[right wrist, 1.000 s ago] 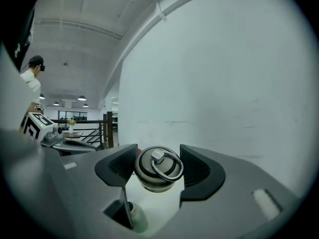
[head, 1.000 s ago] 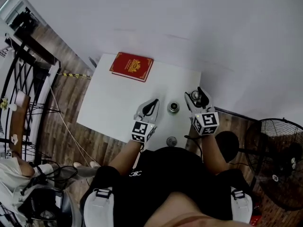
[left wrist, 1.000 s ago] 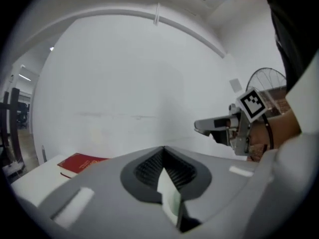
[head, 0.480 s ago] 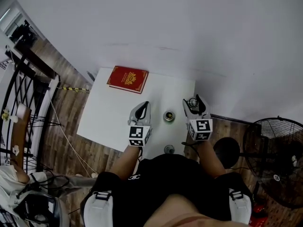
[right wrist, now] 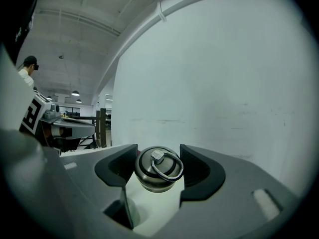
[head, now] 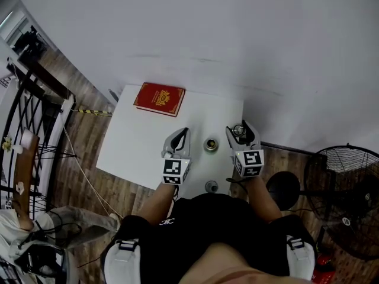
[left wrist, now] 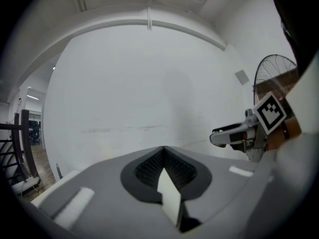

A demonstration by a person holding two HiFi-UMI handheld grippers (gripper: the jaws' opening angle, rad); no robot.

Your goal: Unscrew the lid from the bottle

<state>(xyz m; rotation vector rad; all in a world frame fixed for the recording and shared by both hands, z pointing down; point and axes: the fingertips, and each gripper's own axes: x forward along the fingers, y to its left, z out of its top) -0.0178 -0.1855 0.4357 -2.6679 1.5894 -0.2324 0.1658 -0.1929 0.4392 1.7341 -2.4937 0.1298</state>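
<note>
Two grippers barely moved: right gripper (right wrist: 158, 153) grasps round steel ring-topped lid (right wrist: 149, 178) at 3 o'clock of open steel bottle (head: 211, 144), left gripper (left wrist: 163, 151) clenched empty; unscrewing looks done.

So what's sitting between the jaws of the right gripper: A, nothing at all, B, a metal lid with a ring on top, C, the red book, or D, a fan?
B: in the right gripper view, the right gripper has its jaws closed on a metal lid with a ring on top.
</note>
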